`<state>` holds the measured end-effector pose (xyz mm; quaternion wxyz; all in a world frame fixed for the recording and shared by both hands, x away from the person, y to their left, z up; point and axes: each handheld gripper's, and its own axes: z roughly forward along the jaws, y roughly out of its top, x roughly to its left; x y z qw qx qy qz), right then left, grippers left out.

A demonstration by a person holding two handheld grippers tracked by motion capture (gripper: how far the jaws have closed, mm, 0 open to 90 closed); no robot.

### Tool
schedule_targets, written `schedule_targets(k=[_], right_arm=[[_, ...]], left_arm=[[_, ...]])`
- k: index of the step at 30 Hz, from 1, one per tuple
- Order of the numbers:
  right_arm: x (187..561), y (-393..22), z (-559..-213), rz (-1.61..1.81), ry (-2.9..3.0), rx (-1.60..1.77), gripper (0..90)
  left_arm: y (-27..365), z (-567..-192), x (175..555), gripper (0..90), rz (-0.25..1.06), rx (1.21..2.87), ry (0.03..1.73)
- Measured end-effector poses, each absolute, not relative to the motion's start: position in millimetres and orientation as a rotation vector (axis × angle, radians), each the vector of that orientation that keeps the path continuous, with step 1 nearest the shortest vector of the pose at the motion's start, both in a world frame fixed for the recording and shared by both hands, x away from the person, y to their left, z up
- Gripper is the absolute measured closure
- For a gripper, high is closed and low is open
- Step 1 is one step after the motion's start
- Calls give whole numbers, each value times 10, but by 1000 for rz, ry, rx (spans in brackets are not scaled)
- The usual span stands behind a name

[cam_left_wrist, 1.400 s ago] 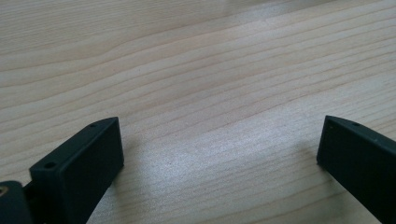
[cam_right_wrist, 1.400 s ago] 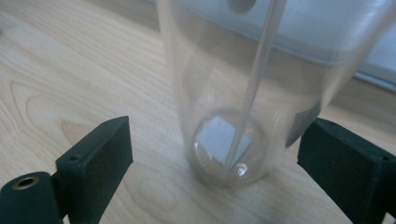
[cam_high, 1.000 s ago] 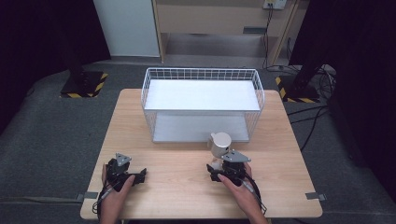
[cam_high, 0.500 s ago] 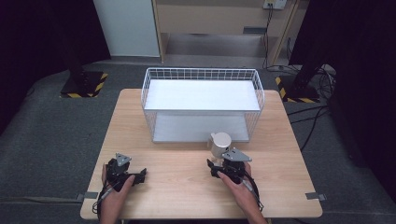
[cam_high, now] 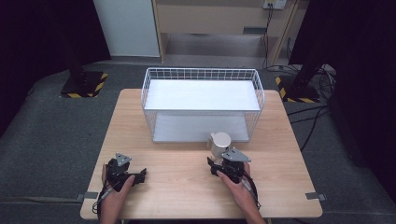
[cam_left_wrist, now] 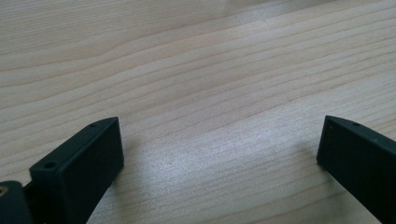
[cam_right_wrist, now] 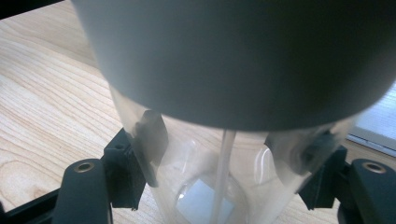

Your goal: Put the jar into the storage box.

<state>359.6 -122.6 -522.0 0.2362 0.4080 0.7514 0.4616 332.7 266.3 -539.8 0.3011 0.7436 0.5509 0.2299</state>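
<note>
A clear bottle [cam_high: 220, 140] with a grey top stands upright on the wooden table [cam_high: 187, 186], just in front of the white wire rack. In the right gripper view its clear body [cam_right_wrist: 224, 186] has a thin tube inside, under the wide grey top. My right gripper [cam_high: 218, 157] reaches it from the near side. Its jaws have just been closing, and both pads now press the bottle's lower sides [cam_right_wrist: 152, 144]. My left gripper [cam_high: 140, 175] rests at the front left, and its jaws stand wide open [cam_left_wrist: 219, 154] over bare wood.
A white wire rack [cam_high: 201, 71] with a white shelf and lower floor stands at the table's far middle, its open side facing me. Dark floor, cables and black stands with striped bases surround the table.
The right gripper's jaws have drawn in on the bottle's base. Both hands and the bottle stay where they were.
</note>
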Motion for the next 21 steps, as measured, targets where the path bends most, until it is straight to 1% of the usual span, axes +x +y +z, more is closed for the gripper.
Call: schedule_targets(k=[6,11,21], right_arm=[[3583,-1221,-5212,1267,2024,1120,314],[3593,-1237,-5127,1277,2009,1125,314],[3603,-1296,-4802,1282,1984,1127,314]], left_arm=[[2663,-5398,3327,0,610,1973,1462],[2663,-5398,3327,0,610,1973,1462],[2663,-5398,3327,0,610,1973,1462]])
